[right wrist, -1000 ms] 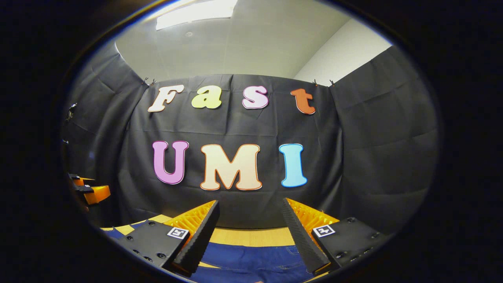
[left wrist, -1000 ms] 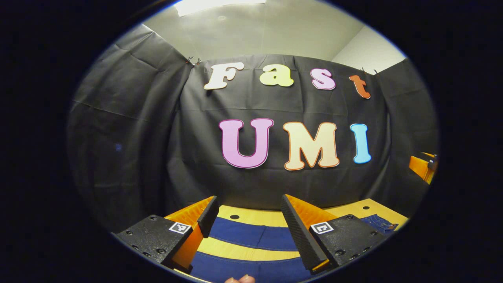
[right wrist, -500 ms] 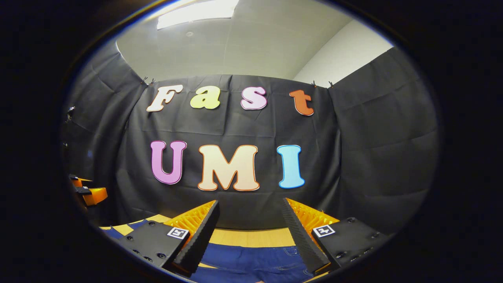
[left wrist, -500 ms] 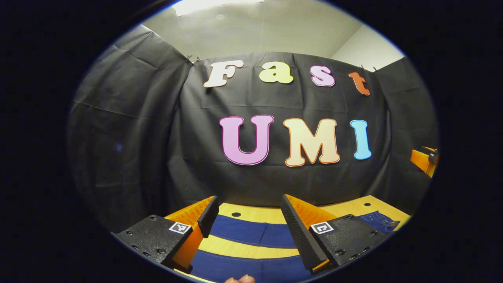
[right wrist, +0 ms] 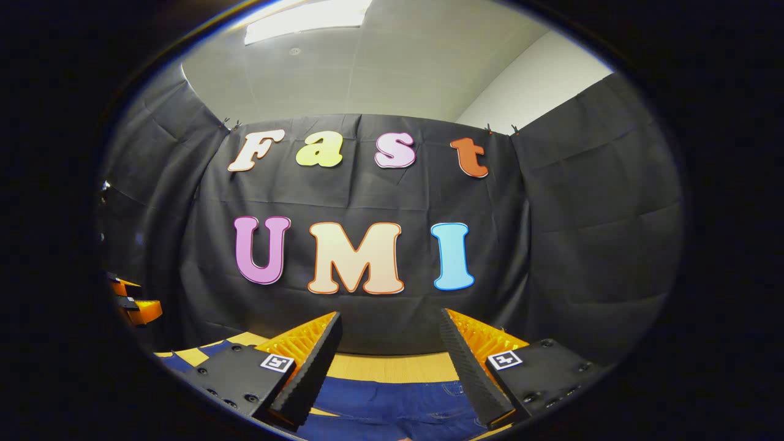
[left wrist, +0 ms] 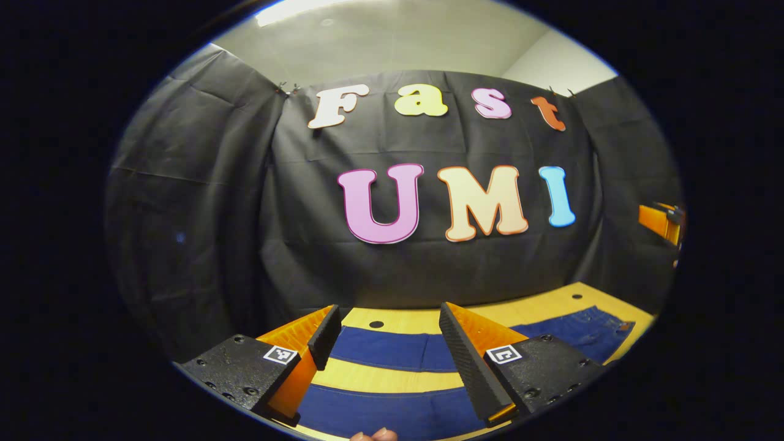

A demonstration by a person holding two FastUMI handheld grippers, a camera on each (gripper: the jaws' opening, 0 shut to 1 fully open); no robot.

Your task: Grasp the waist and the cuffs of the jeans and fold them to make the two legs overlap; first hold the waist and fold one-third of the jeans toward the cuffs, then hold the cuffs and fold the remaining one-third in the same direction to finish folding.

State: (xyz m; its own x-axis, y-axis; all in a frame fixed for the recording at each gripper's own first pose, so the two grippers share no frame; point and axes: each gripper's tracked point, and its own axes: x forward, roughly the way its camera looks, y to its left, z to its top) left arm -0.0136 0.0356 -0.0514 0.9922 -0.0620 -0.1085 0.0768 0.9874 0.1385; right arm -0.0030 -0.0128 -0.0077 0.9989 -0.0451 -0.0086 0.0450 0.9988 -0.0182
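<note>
Pre-grasp, jeans [left wrist: 392,352] flat and unfolded on bench [left wrist: 392,381].
Left gripper [left wrist: 387,343] and right gripper [right wrist: 389,352] hovering, jaws apart, nothing held; next: descend, clamp waist and cuffs.

This is a recording booth set up inside a plain room, not a home. Black cloth [right wrist: 582,233] hangs as a wall on three sides, fixed at the top with small clips [right wrist: 231,125], and above it a white ceiling [right wrist: 380,67] with a flat light panel [right wrist: 306,21] and a white room wall [right wrist: 533,92] are visible. In front of the cloth stands a light wooden table [left wrist: 551,306] with small round holes [left wrist: 376,324] in its top.
</note>
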